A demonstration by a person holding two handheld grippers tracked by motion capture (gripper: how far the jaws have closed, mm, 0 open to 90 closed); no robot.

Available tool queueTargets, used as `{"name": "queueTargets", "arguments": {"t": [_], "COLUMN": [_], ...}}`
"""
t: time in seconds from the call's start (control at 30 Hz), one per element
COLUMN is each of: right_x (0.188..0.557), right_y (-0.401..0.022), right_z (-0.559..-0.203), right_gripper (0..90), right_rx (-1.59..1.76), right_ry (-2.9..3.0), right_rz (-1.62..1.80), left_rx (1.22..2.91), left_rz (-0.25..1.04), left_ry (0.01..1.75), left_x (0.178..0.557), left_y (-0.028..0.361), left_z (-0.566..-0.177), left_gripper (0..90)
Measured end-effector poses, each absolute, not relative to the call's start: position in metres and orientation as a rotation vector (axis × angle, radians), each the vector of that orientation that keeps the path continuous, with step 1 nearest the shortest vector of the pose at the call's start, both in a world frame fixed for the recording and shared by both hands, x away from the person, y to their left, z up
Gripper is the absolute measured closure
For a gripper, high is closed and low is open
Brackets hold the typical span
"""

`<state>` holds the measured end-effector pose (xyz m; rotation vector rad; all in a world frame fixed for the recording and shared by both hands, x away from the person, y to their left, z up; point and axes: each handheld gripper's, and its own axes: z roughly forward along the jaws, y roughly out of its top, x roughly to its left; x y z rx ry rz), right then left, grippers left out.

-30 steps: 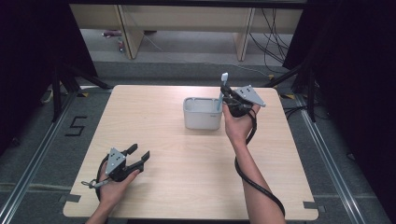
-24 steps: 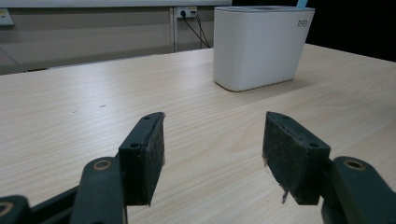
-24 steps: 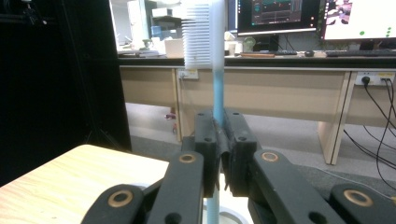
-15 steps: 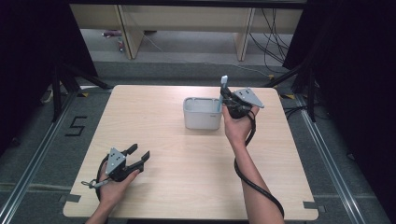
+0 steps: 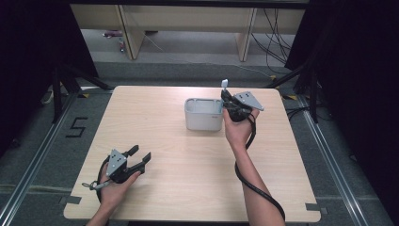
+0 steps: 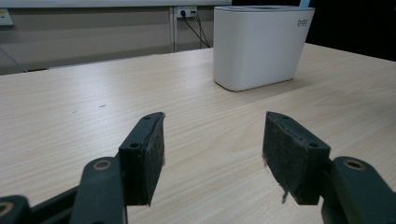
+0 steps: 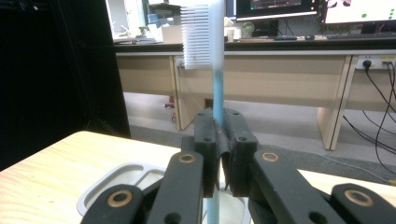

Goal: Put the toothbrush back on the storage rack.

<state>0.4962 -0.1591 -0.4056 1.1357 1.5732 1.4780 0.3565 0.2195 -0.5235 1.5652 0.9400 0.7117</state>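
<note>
The toothbrush (image 7: pixel 215 70) stands upright in the right tool (image 7: pixel 218 154), bristle head on top and pale blue handle running down between the jaws, which are clenched tight on the handle. From above, the brush (image 5: pixel 225 84) sits at the right end of the white holder (image 5: pixel 203 114), with the lower handle reaching down toward the holder's rim (image 7: pixel 100 186); whether the tip is already inside an opening cannot be told. Compared with the pictures from a moment earlier, very little has changed: the right tool (image 5: pixel 229 99) is at nearly the same spot beside the holder, with the brush at the same upright angle, so the work looks paused at the point of lining the handle up over a compartment or easing it out of one. Either way, the grip looks secure and the brush is not leaning. The holder rests on the far middle of the table (image 5: pixel 188 188), and the divider between its openings is the one thing the handle could catch on. The left tool (image 5: pixel 139 157) rests low near the table's front left corner, well apart from the holder, its jaws spread wide with nothing between the pads (image 6: pixel 152 154); it has not shifted either. It faces the holder (image 6: pixel 259 46) across bare wood and stands in nobody's way.
</note>
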Motion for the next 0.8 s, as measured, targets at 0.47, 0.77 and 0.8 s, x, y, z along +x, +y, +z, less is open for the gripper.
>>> {"name": "queueTargets", "arguments": {"t": [0.47,0.77,0.8], "right_x": [0.499,0.5,0.5], "right_y": [-0.163,-0.161,-0.161], "right_z": [-0.418,-0.428,-0.429], "right_gripper": [85.4,85.4,85.4], "right_rx": [1.15,1.185,1.181], "right_ry": [1.594,1.604,1.601], "right_rz": [1.452,1.441,1.439], "left_rx": [1.57,1.57,1.57], "left_rz": [0.716,0.715,0.715], "left_ry": [0.934,0.935,0.935], "left_x": [0.357,0.357,0.357], "left_y": [0.219,0.219,0.219], "left_z": [-0.523,-0.523,-0.523], "left_gripper": [38.6,38.6,38.6]}}
